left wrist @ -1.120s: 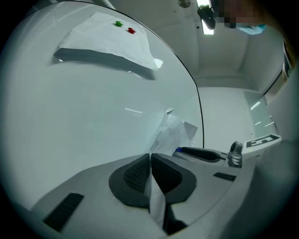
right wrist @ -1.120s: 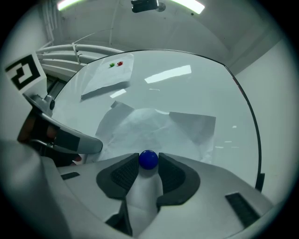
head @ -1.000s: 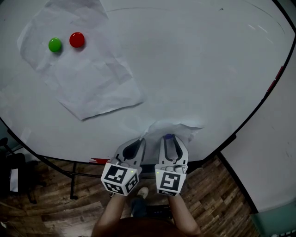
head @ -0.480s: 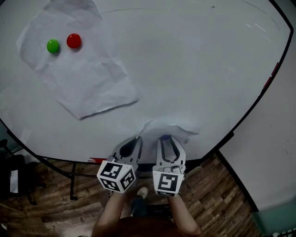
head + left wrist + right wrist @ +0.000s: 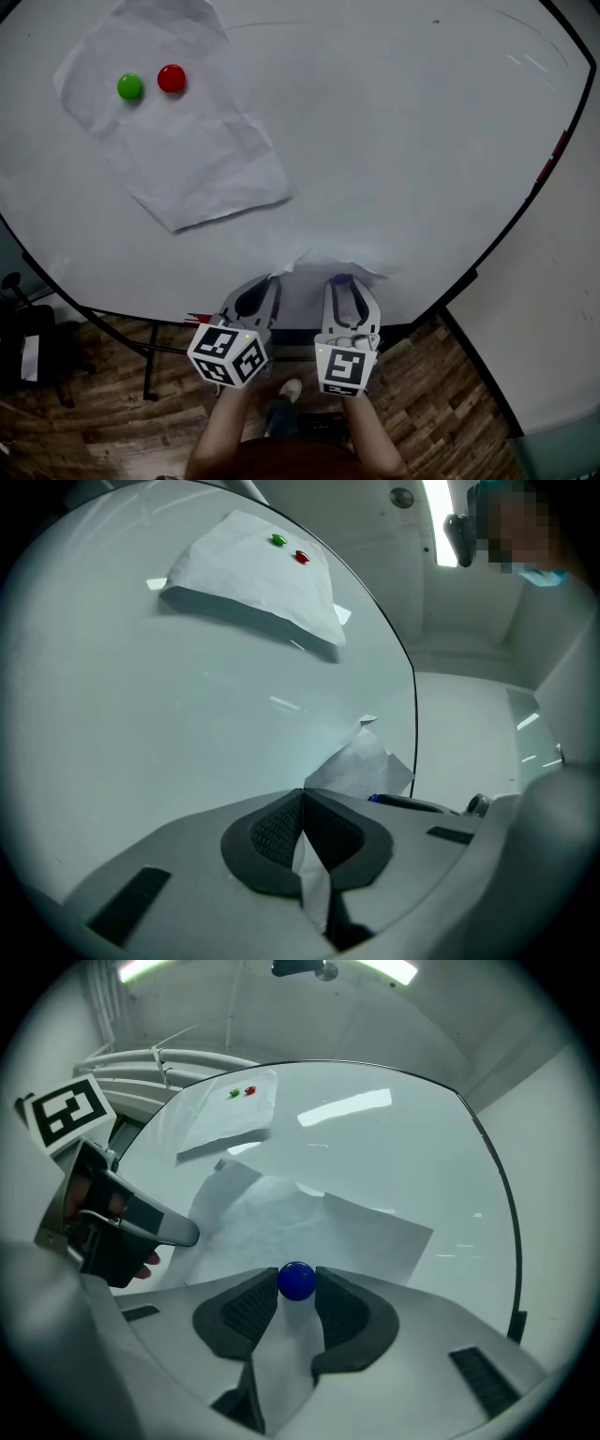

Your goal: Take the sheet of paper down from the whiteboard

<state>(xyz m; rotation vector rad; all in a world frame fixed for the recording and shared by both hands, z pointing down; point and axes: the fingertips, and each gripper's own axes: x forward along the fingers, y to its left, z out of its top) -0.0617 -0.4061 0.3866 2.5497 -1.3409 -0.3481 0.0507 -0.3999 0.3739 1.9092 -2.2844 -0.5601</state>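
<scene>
A small white sheet of paper (image 5: 330, 262) hangs at the whiteboard's (image 5: 403, 141) lower edge. My left gripper (image 5: 265, 284) is shut on its left corner; the sheet (image 5: 361, 766) runs between the closed pads in the left gripper view. My right gripper (image 5: 342, 281) is shut on a blue magnet (image 5: 297, 1281), which sits over the same sheet (image 5: 309, 1218). A larger crumpled sheet (image 5: 183, 141) stays pinned at the upper left by a green magnet (image 5: 129, 86) and a red magnet (image 5: 171, 78).
The board's dark frame (image 5: 511, 230) curves down the right side, with a pale wall (image 5: 553, 309) beyond it. A red marker (image 5: 200, 319) lies at the bottom rail. Below are the wooden floor (image 5: 94, 431) and black stand legs (image 5: 150, 361).
The left gripper has drifted a little to the left with the sheet's corner, and the small sheet looks narrower and more bunched. The right gripper has kept hold of the blue magnet.
</scene>
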